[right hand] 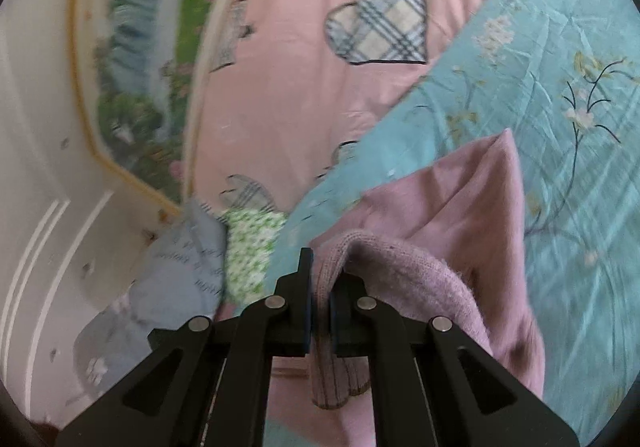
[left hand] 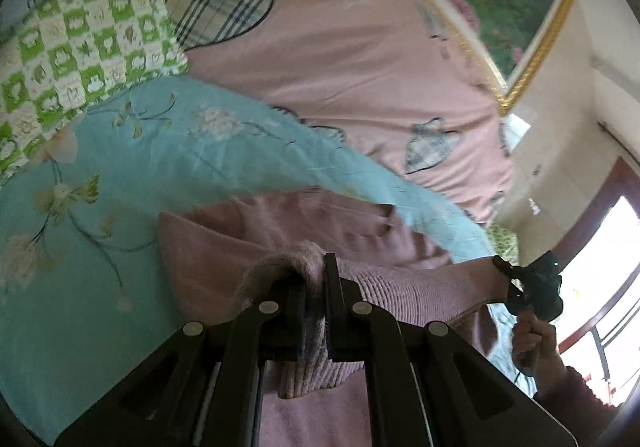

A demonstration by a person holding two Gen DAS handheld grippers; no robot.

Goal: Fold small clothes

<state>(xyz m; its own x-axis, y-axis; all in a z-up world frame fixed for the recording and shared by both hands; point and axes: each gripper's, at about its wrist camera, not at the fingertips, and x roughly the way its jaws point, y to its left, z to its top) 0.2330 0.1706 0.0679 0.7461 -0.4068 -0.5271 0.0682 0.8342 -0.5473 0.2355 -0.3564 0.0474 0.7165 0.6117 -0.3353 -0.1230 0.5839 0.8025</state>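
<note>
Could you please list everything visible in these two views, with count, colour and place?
sweater: one, mauve knit, lifted over the blue sheet, ribbed edge pinched at two spots
floral sheet: one, light blue, spread on the bed
pink cover: one, with plaid hearts, beyond the sheet
checked pillow: one, green and white, far corner
grey-blue cloth: one, beside the wall
framed picture: one, gold frame, on the wall
left gripper: black, shut on the ribbing
right gripper: black, shut on the ribbing
right hand: holding the right gripper's handle
</note>
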